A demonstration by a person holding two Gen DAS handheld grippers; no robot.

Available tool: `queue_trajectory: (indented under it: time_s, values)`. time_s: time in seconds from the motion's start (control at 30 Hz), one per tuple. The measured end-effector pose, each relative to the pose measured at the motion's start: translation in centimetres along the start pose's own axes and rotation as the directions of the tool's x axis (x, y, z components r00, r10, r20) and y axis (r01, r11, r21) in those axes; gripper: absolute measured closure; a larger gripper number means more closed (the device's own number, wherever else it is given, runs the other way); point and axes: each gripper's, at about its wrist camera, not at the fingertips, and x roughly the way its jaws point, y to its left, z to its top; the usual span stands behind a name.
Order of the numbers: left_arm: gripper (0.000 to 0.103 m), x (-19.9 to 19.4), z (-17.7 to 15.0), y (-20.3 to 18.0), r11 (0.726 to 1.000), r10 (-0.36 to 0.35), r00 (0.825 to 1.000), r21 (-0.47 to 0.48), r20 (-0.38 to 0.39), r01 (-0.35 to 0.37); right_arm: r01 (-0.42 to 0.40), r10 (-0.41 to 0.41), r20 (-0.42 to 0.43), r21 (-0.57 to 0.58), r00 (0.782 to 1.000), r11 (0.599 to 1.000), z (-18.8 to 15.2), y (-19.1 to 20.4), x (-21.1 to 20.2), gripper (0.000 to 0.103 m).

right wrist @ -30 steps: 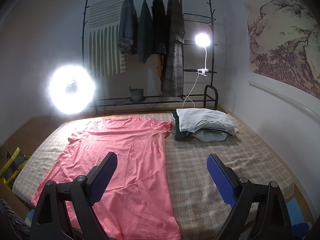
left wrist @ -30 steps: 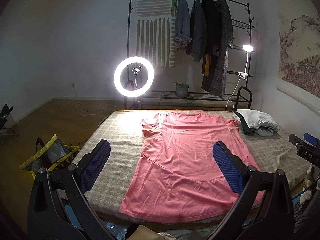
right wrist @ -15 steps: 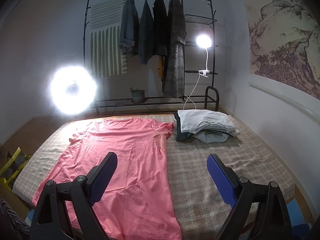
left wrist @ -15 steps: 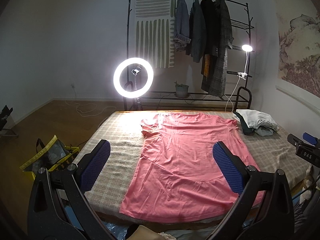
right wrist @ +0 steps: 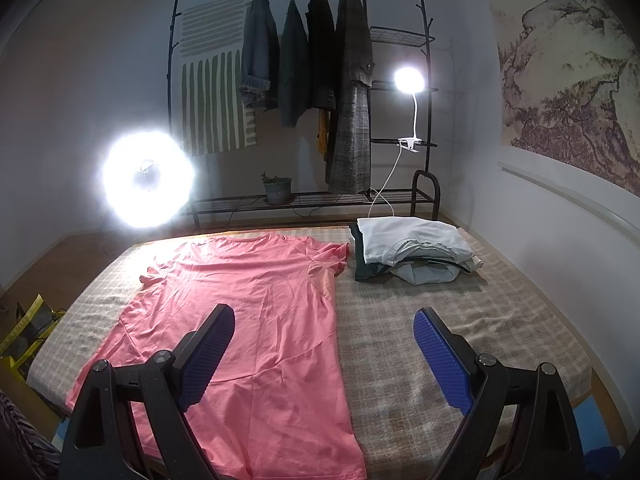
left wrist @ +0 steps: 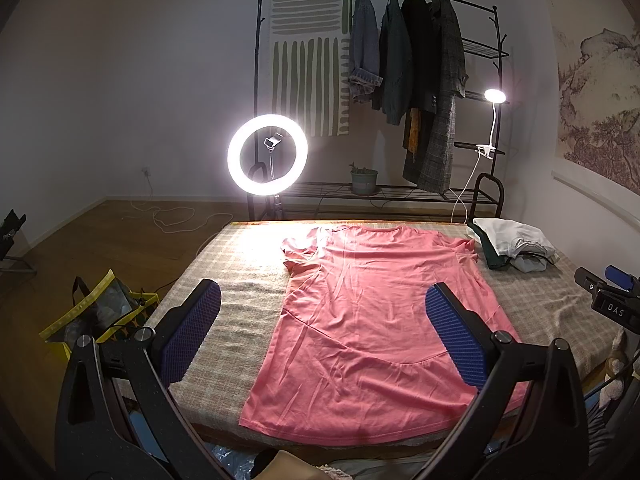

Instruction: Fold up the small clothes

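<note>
Almost nothing has changed over the last second: the pink shirt (left wrist: pixel 372 320) still lies flat on the bed (left wrist: pixel 240 280), unfolded. Left tool (left wrist: pixel 320 332) and right tool (right wrist: pixel 324 352) hover above it, both wide open and empty (folding apparently not begun).

Pink T-shirt (left wrist: pixel 372 320) spread flat on bed, hem nearest; folded clothes pile (right wrist: pixel 412 248) beside sleeve.
</note>
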Motion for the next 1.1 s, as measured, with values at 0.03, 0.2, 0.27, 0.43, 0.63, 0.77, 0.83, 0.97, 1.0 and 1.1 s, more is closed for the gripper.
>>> queue_trajectory:
  time_s: [0.03, 0.2, 0.27, 0.43, 0.63, 0.77, 0.83, 0.97, 1.0, 1.1]
  values:
    - [0.0, 0.0, 0.0, 0.0, 1.0, 0.0, 1.0, 0.0, 0.001, 0.0, 0.0, 0.0, 0.0, 0.0, 1.0, 1.0, 0.0, 0.0, 0.0, 0.01]
    - [0.0, 0.0, 0.0, 0.0, 1.0, 0.001, 1.0, -0.002, 0.0, -0.001, 0.0, 0.0, 0.0, -0.001, 1.0, 1.0, 0.0, 0.0, 0.0, 0.01]
    - [0.0, 0.0, 0.0, -0.1, 1.0, 0.001, 1.0, -0.001, 0.0, -0.001, 0.001, -0.001, 0.0, -0.002, 1.0, 1.0, 0.0, 0.0, 0.0, 0.01]
    - [0.0, 0.0, -0.1, 0.0, 1.0, 0.0, 1.0, 0.001, -0.003, 0.0, -0.001, 0.001, -0.001, 0.0, 1.0, 1.0, -0.1, 0.0, 0.1, 0.01]
    - [0.0, 0.2, -0.3, 0.0, 1.0, -0.003, 1.0, 0.002, -0.01, 0.003, 0.0, 0.0, -0.006, -0.001, 1.0, 1.0, -0.2, 0.1, 0.2, 0.01]
    - [0.0, 0.5, -0.4, 0.1, 1.0, -0.007, 1.0, -0.001, -0.018, 0.007, 0.001, -0.001, -0.005, -0.002, 1.0, 1.0, -0.1, 0.0, 0.2, 0.01]
    - [0.0, 0.7, -0.5, 0.1, 1.0, -0.005, 1.0, 0.0, -0.02, 0.005, 0.0, 0.0, -0.007, -0.001, 1.0, 1.0, -0.1, 0.0, 0.3, 0.01]
    - [0.0, 1.0, -0.6, 0.2, 1.0, 0.0, 1.0, 0.003, -0.027, 0.001, -0.003, 0.003, -0.008, 0.002, 1.0, 1.0, -0.2, 0.1, 0.5, 0.01]
    - [0.0, 1.1, -0.7, 0.3, 1.0, 0.001, 1.0, 0.003, -0.03, -0.001, -0.003, 0.003, -0.008, 0.002, 1.0, 1.0, -0.2, 0.2, 0.5, 0.01]
    - [0.0, 1.4, -0.8, 0.5, 1.0, 0.004, 0.999, 0.0, -0.037, -0.004, -0.004, 0.004, -0.01, 0.0, 1.0, 1.0, -0.2, 0.3, 0.6, 0.01]
